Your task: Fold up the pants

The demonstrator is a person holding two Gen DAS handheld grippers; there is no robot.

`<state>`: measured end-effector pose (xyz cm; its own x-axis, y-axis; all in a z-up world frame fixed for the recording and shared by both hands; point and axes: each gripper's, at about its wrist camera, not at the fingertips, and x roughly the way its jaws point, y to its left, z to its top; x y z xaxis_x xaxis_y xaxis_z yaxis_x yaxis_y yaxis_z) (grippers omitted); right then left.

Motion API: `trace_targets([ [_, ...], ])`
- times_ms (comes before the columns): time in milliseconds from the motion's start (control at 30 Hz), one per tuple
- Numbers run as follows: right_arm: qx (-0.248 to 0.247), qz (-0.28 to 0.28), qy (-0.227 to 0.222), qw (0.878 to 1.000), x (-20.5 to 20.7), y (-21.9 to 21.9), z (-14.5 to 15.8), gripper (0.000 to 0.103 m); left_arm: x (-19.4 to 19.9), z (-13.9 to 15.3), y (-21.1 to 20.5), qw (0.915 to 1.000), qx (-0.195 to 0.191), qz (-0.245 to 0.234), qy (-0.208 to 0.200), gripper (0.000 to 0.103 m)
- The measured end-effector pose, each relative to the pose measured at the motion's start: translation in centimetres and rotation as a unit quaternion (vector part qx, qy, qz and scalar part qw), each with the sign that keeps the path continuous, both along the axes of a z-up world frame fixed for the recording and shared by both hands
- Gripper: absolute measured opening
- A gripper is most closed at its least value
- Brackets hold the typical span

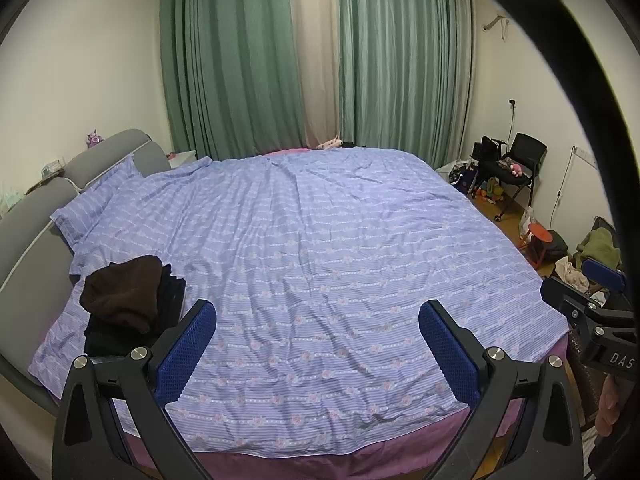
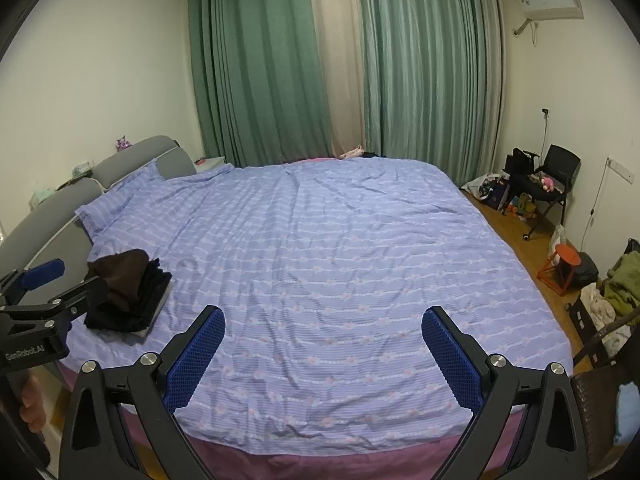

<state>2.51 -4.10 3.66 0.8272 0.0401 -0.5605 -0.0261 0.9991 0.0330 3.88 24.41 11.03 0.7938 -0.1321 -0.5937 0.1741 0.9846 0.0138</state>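
A pile of dark clothes, brown on top of black folded pants (image 1: pixel 132 300), lies on the left side of the bed (image 1: pixel 340 240), near the headboard; it also shows in the right wrist view (image 2: pixel 128 288). My left gripper (image 1: pixel 316 316) is open and empty, held above the bed's near edge, with the pile just left of its left finger. My right gripper (image 2: pixel 322 320) is open and empty over the near edge too. The left gripper also shows at the left edge of the right wrist view (image 2: pixel 40 280), and the right gripper's body at the right edge of the left wrist view (image 1: pixel 600 304).
The bed has a purple striped cover and a grey headboard (image 1: pixel 36 232) at left. Green curtains (image 1: pixel 248 60) hang behind. On the right floor are a black chair (image 1: pixel 520 164), a red stool (image 1: pixel 538 240), bags and a heap of clothes (image 2: pixel 616 292).
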Motion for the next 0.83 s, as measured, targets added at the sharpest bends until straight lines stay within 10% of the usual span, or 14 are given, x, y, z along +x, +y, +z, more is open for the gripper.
trace_targets([
  [833,0.001,-0.002,-0.005,1.000,-0.17,-0.61,0.27,0.099,-0.66,0.28,-0.97,1.0000,-0.003,0.003,-0.008,0.103],
])
